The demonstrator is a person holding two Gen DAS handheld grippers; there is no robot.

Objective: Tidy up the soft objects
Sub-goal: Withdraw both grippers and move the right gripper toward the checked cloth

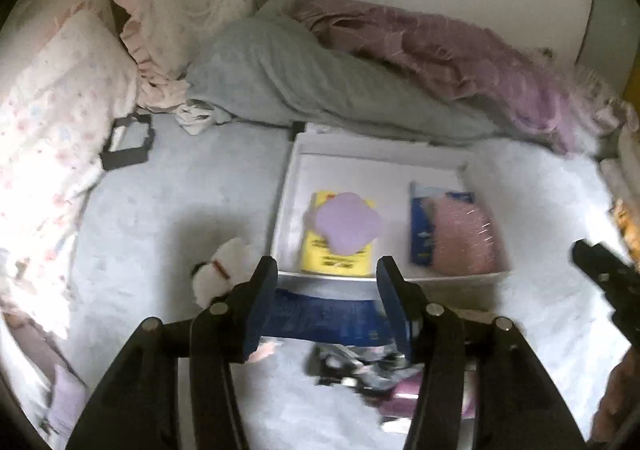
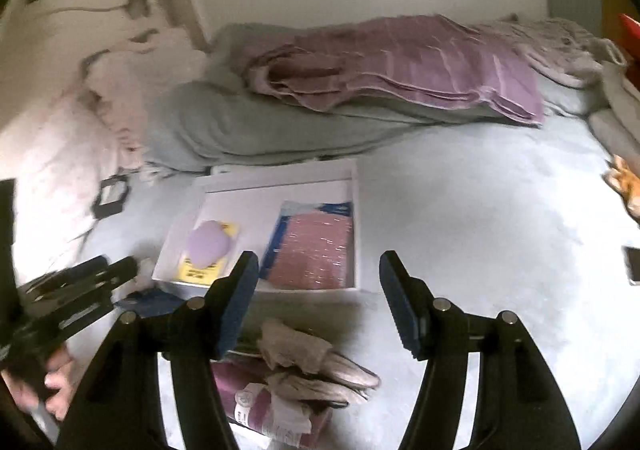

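Hovering with jaws apart and empty, the right gripper [image 2: 316, 302] sits nearer than the equally open, empty left gripper [image 1: 326, 304] to the beige gloves [image 2: 308, 366], which lie just in front of the white box [image 2: 357, 210], long axis running crosswise.

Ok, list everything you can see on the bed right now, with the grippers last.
shallow white box: one, white, mid-bed.
lilac sponge pad: one, on a yellow card, box left side.
pink glittery pack: one, blue backing, box right side.
beige gloves: a heap, near the front edge, atop a mauve wrapped roll.
white plush toy: one, left of the box.
purple blanket: one, over a grey duvet, at the back.
left gripper: open, empty.
right gripper: open, empty.
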